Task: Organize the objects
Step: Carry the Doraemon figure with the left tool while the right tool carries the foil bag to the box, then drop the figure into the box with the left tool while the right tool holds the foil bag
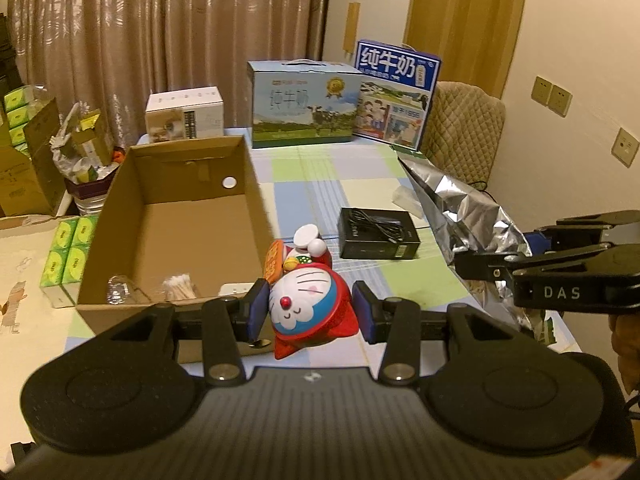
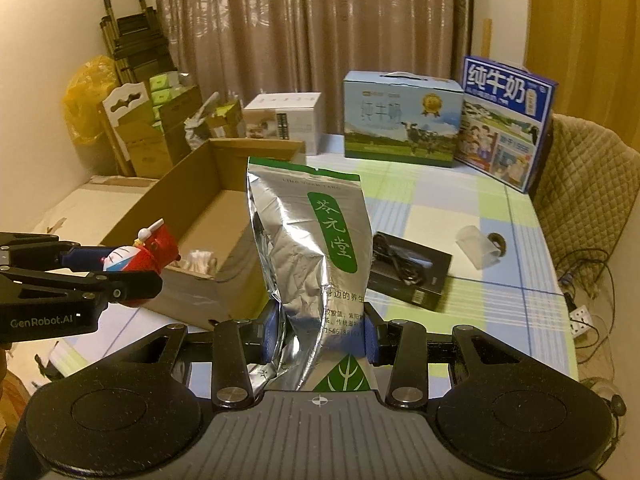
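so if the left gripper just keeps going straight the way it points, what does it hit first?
Probably the tablecloth just right of the cardboard box, left of the black box. The left gripper holds the toy, so that would land first. Depth is unclear.

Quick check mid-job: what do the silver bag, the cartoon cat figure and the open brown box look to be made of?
Silver bag: looks like metallised foil film, shiny, with sharp creases and glints. Cartoon cat figure: probably hard moulded plastic or vinyl, glossy, with smooth painted colours. Open brown box: cardboard, matte brown, with folded flaps and a punched hole in one wall.
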Available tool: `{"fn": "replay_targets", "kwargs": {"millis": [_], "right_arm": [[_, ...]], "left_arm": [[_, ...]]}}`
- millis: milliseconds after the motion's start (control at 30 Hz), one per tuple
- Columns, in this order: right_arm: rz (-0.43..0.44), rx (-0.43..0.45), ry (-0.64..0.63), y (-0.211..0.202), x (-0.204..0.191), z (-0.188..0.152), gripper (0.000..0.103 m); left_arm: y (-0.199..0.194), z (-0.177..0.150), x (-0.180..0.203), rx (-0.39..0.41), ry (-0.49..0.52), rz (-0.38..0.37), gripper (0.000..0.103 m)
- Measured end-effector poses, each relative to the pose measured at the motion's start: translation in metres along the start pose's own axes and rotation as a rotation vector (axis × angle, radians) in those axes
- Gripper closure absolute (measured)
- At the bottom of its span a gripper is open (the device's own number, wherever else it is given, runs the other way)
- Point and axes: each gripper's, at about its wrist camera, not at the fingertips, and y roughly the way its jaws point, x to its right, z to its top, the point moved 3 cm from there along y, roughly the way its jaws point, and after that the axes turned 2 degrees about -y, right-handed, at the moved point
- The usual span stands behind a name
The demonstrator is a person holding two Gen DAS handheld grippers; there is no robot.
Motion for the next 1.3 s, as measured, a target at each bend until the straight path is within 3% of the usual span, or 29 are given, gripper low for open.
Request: {"fn": "replay_targets", "kwargs": {"millis": [467, 800, 1300], "right_arm": [[0.057, -0.005, -0.020, 0.025, -0.034, 0.019, 0.065], [0.114, -0.014, -0.028, 0.057, -0.060, 0.047, 0.065], [0.165, -0.021, 0.026, 0.118, -0.078, 0.085, 0.065]], "left_arm": [[-0.004, 0.004, -0.036, 0.008, -0.021, 0.035, 0.064], [-0.003, 0.025, -0.090, 0.027, -0.048, 0.097, 0.064], [0.038, 0.047, -0.146, -0.003, -0.078, 0.138, 0.064]]}}
